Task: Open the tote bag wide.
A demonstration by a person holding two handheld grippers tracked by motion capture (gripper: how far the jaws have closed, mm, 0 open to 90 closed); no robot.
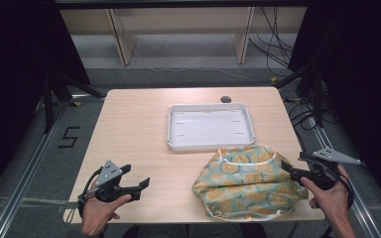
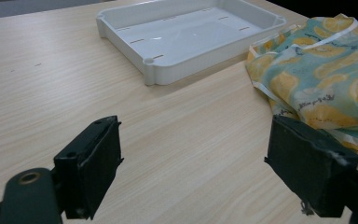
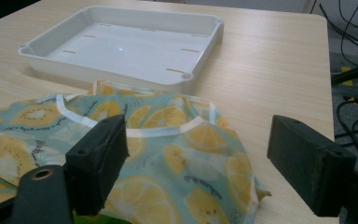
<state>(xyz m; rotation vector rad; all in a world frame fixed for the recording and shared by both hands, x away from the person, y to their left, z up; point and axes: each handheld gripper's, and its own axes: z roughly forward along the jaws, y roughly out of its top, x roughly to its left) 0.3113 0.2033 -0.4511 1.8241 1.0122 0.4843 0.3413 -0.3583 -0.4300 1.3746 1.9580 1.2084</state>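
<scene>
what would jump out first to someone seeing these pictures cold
The bright cloth printed with yellow citrus slices on pale green, lying crumpled at the table's near right, catches the eye first. Just beyond it sits an empty white tray near the table's middle. The left gripper and right gripper flank the cloth, both with jaws wide open.
</scene>
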